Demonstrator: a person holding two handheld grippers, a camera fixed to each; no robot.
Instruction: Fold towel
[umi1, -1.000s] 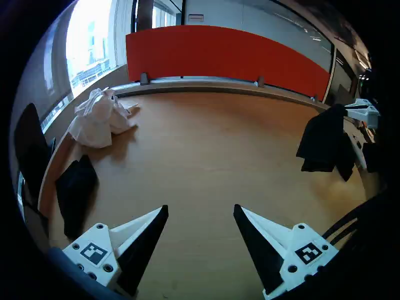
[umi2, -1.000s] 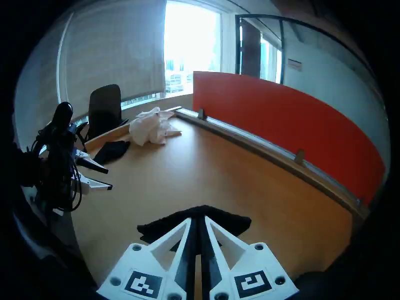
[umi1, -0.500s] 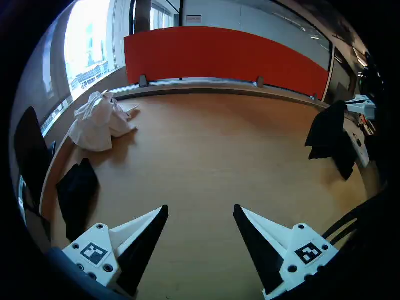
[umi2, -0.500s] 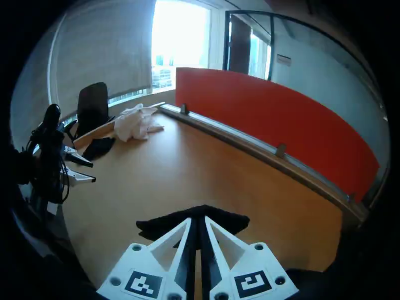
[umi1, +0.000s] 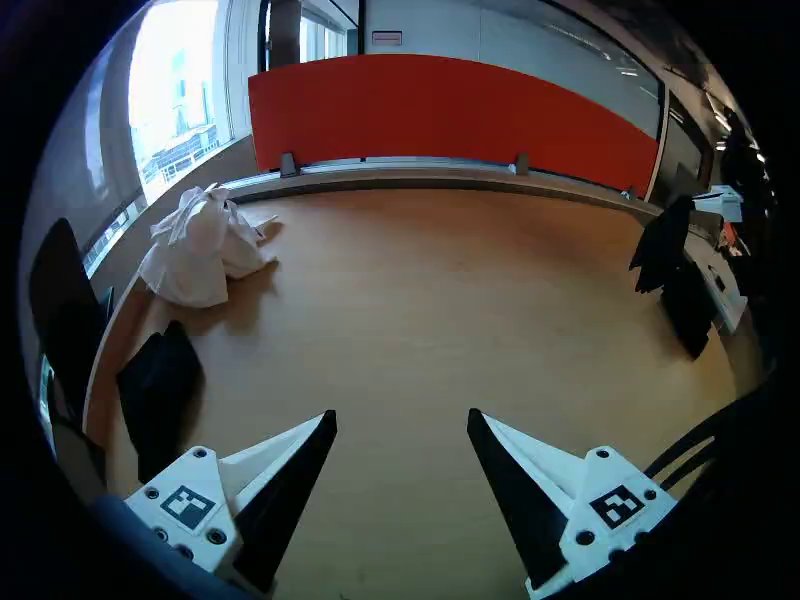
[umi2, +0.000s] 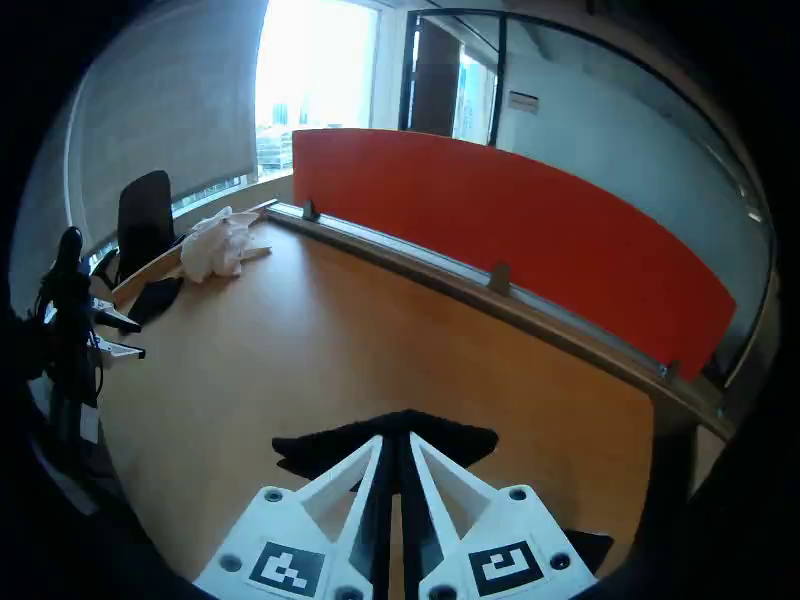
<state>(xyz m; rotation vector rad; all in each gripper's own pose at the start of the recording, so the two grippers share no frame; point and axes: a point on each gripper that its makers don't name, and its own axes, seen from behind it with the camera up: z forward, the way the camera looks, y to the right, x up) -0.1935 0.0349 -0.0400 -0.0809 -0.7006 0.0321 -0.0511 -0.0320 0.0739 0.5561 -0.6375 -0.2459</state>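
Observation:
In the right gripper view my right gripper (umi2: 400, 450) is shut on a black towel (umi2: 445, 443), whose cloth spreads to both sides of the fingertips above the wooden table (umi2: 330, 340). The left gripper view shows that black towel (umi1: 672, 270) hanging at the far right, lifted off the table, with the right gripper (umi1: 722, 200) above it. My left gripper (umi1: 400, 425) stands open over bare table (umi1: 430, 300), nothing between its fingers. The right gripper view also has the left gripper (umi2: 110, 335) far off at the left edge.
A crumpled white cloth (umi1: 200, 245) lies at the table's far left corner. Another black cloth (umi1: 155, 390) rests near the left edge. A red divider panel (umi1: 450, 105) runs along the table's back. A dark chair (umi2: 140, 215) stands beside the window.
The right gripper has carried the black towel farther right and away, so it looks smaller in the left gripper view. The right view has swung rightward. The left gripper stays put.

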